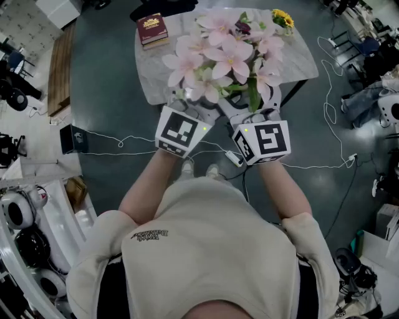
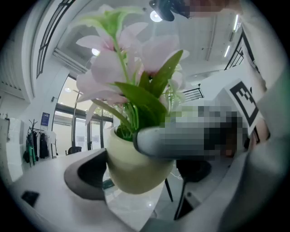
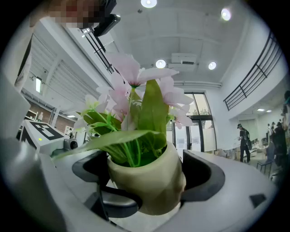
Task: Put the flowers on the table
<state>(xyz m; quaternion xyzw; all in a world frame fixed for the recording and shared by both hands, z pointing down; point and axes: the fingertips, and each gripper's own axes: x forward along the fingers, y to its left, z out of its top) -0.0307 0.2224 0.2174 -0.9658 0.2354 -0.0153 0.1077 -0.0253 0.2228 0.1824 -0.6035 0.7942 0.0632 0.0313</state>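
Observation:
A bunch of pale pink artificial flowers (image 1: 224, 56) stands in a cream pot (image 2: 136, 172) (image 3: 154, 181). Both grippers hold the pot in the air at the near edge of the white marble table (image 1: 299, 59). My left gripper (image 1: 187, 106) (image 2: 142, 167) has the pot between its wide-set jaws, its left pad against the pot wall. My right gripper (image 1: 249, 113) (image 3: 149, 174) clasps the pot from the other side, both dark pads on it. One right finger (image 2: 154, 142) crosses the left gripper view. In the head view the blooms hide the pot.
On the table lie a dark red book (image 1: 152, 29) at the far left and a small yellow flower bunch (image 1: 283, 19) at the far right. White cables (image 1: 330, 118) trail over the grey floor. A wooden bench (image 1: 60, 68) stands to the left.

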